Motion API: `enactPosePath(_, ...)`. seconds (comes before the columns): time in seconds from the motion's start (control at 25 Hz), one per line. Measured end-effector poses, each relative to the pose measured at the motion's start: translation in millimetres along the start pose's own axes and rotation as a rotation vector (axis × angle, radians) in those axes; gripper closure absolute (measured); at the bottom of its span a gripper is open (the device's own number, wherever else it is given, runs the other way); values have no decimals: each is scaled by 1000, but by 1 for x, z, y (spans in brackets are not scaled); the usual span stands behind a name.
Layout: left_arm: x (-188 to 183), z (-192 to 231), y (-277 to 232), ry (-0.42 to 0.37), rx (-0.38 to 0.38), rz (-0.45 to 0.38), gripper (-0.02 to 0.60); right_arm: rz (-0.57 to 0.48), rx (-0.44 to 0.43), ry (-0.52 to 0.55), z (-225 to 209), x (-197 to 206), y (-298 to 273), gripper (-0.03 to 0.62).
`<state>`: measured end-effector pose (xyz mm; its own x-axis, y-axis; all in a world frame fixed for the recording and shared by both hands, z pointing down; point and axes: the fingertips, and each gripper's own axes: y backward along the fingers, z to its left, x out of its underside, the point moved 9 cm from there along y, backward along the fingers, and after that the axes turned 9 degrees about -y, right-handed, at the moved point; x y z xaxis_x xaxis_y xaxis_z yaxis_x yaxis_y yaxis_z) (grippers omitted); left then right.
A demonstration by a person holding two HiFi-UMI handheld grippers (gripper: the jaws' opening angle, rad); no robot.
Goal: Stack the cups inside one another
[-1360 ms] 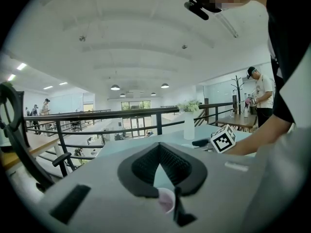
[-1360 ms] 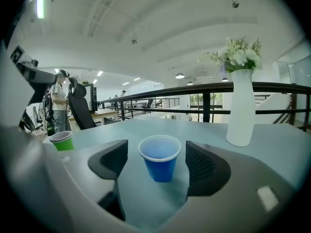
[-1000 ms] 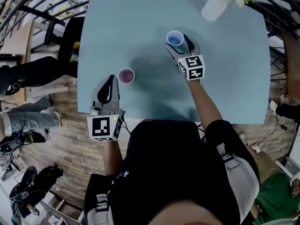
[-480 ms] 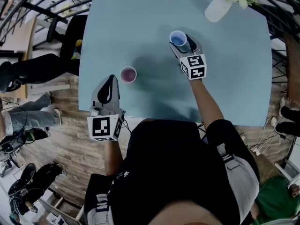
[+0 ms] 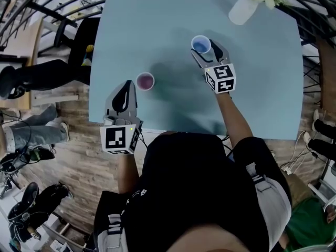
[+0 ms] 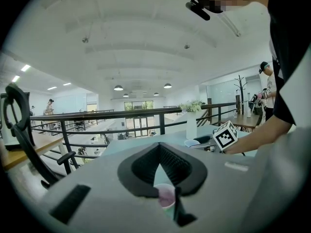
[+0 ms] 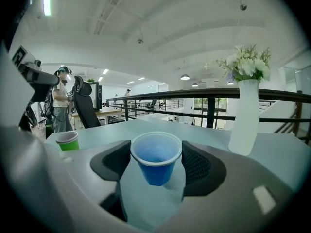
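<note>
My right gripper (image 5: 206, 48) is shut on a blue cup (image 5: 201, 44) at the far middle of the pale blue table (image 5: 252, 88). In the right gripper view the blue cup (image 7: 156, 158) stands upright between the two pads, its rim touching both, its base just off the table. A green cup with a purple inside (image 5: 145, 81) stands alone on the near left of the table, also seen as the green cup (image 7: 67, 141). My left gripper (image 5: 125, 87) hovers at the near edge just short of it, shut and empty; the green cup (image 6: 166, 196) shows beyond its jaws (image 6: 159, 148).
A white vase with flowers (image 5: 242, 6) stands at the far right corner of the table, to the right of the blue cup, and shows as the vase (image 7: 245, 115). A black railing (image 7: 209, 111) runs behind the table. Chairs and people are on the floor at left.
The right gripper's jaws have closed onto the blue cup, and the cup has risen a little with the gripper. The left gripper and the green cup have stayed put.
</note>
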<state>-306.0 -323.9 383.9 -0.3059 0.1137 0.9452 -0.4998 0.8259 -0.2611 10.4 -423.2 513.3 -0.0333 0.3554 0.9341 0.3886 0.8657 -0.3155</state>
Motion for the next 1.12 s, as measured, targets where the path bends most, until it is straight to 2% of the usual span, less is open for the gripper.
enactPosePath(0.48,-6,-16,3,2,16,-66,591,-73,-97,-2,36,-29,49,267)
enactPosePath(0.68,-9,-18,7,9,-4,-85,591,-91,-177,17,59,-41,58,267)
enactPosePath(1.12,-2,-2,33,25,-73,-83,591,-92,-389,51,132,-53,38,267)
